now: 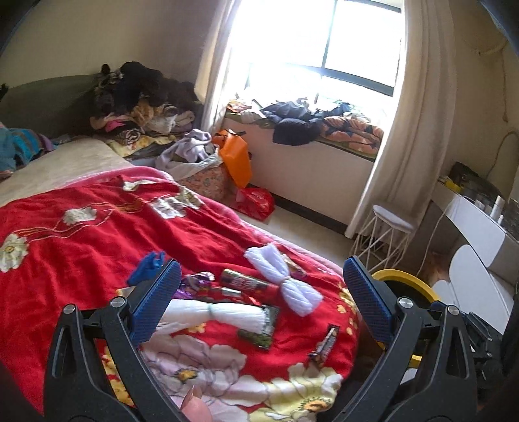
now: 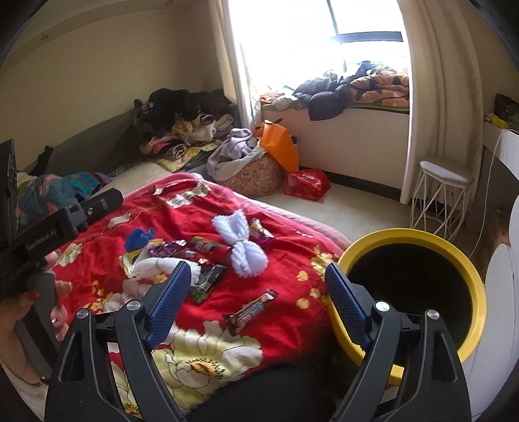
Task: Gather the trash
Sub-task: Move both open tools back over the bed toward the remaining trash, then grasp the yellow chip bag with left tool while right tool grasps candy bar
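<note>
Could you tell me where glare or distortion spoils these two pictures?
Left wrist view: the window is blown out to white, washing over the curtain edges, and the fisheye bends the walls. Right wrist view: the same window glares, the yellow-rimmed bin bulges near the frame edge, and the red blanket stays sharp.

On my left gripper's black handle (image 2: 61, 224), seen from my right wrist, white lettering reads "GenRobot.AI". Print on the snack wrappers (image 2: 251, 311) across the bed stays too blurred to read.
</note>
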Motion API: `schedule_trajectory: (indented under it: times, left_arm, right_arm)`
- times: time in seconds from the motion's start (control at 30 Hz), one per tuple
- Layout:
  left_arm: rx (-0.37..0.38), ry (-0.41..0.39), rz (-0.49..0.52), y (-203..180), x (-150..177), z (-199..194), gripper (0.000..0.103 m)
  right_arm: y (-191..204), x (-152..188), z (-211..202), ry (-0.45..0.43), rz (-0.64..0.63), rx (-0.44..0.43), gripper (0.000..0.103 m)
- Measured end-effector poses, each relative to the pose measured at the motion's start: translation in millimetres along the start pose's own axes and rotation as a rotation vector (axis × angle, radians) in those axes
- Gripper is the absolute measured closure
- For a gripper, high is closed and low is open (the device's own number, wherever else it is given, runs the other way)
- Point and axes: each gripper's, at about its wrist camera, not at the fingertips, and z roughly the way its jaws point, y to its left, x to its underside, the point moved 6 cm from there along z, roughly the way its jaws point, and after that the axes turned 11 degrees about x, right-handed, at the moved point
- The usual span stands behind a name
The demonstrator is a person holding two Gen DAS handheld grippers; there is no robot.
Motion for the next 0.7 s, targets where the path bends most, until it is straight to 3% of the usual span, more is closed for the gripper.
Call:
schedule_trajectory:
  times: [0.4, 0.7]
  left_arm:
    - [-0.075, 0.008, -0.068, 51.7, 8.7, -11.0, 0.011]
    - [-0.123, 0.055, -0.183, 106.0, 27.7, -7.7, 0.011]
  right_arm:
    - [35.2, 14.1, 28.7, 0.072, -0.047, -0.011, 0.021]
    - [37.8, 24.3, 66.0, 0.159, -0.027, 0.033, 0.021]
